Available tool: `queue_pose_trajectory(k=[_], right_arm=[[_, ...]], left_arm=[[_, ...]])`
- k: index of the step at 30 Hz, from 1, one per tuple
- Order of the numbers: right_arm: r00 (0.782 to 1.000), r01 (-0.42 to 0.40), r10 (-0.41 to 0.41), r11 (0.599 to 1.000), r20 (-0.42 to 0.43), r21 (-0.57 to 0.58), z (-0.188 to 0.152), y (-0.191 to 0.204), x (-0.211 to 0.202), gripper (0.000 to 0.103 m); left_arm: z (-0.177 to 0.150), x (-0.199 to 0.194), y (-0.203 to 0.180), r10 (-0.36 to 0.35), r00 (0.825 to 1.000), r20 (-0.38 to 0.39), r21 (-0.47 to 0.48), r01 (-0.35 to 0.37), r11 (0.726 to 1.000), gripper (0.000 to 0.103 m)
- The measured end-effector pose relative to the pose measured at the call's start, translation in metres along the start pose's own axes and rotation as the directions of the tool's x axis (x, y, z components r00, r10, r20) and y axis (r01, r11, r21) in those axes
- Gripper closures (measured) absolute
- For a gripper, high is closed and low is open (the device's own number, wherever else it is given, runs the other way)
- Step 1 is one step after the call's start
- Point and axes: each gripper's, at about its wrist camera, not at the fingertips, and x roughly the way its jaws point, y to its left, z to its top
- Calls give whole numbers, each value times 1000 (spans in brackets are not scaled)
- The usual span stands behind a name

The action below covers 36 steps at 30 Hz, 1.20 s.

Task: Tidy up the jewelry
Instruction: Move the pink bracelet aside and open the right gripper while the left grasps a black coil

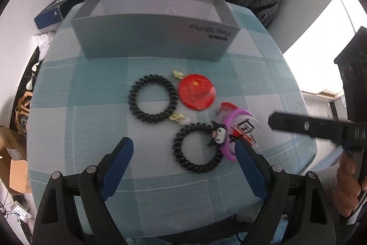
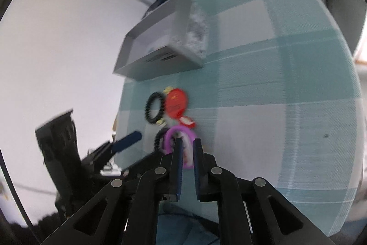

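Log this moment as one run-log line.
left gripper: open, over hair tie | right gripper: narrow, near purple ring | box: behind | jewelry on cloth

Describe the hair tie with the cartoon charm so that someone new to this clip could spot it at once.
Start at the grey open box at the far side of the checked tablecloth. Nearer the camera lie two black spiral hair ties; take the nearer one, the black spiral hair tie with a charm, beside the purple ring. Only this one carries a small black-and-white cartoon figure on its rim; the other black spiral hair tie is plain.
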Motion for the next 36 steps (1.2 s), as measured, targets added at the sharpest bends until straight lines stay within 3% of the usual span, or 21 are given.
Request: queue_pose_trajectory(k=[3, 6, 8, 9, 12, 14, 16, 18, 20, 24, 26, 30, 33, 36], right_arm=[[997, 79, -80, 994, 1, -81, -3, 17, 9, 88], [993, 114, -113, 990, 24, -82, 2, 19, 12, 81], [991, 132, -129, 989, 39, -70, 6, 19, 13, 67], [990, 141, -138, 988, 39, -69, 7, 20, 15, 65], [983, 184, -182, 978, 26, -94, 6, 21, 22, 65], [979, 202, -203, 972, 8, -116, 5, 18, 28, 66], [978, 208, -210, 970, -6, -126, 2, 19, 33, 65], [976, 217, -219, 966, -1, -141, 2, 22, 35, 70], [977, 208, -212, 967, -13, -144, 3, 23, 37, 85], [963, 269, -268, 940, 33, -209, 2, 34, 32, 87], [961, 275, -272, 940, 45, -202, 2, 32, 29, 88], [953, 301, -296, 939, 58, -163, 5, 22, 18, 88], [961, 276, -272, 952, 51, -129, 5, 16, 13, 88], [982, 189, -188, 981, 20, -53, 6, 5, 7, 90]], left_arm=[[3, -2, 13, 5, 1000, 7, -51, -4, 999, 16], [5, -4, 27, -4, 1000, 6, -106, 4, 994, 16], [6, -4, 31, -11, 1000, 6, -120, 11, 993, 16], [5, -5, 32, -10, 1000, 6, -119, 10, 993, 16], [1, -5, 34, -24, 1000, 4, -104, 25, 994, 16], [-1, 5, 29, -64, 997, -40, -69, 62, 996, 16], [-5, 4, 22, -44, 998, -32, -11, 44, 999, 16], [-8, 8, 12, -53, 997, -56, 40, 55, 998, 16], [-10, 10, 2, -46, 997, -69, 91, 52, 995, 16], [-11, 19, -18, 40, 997, -60, 185, -28, 982, 16], [-10, 25, -27, 102, 994, -46, 230, -89, 969, 16], [-5, 32, -37, 146, 989, -33, 245, -134, 960, 16], [0, 35, -45, 130, 991, -36, 241, -118, 963, 16], [5, 33, -48, 130, 991, -21, 251, -121, 960, 16]])
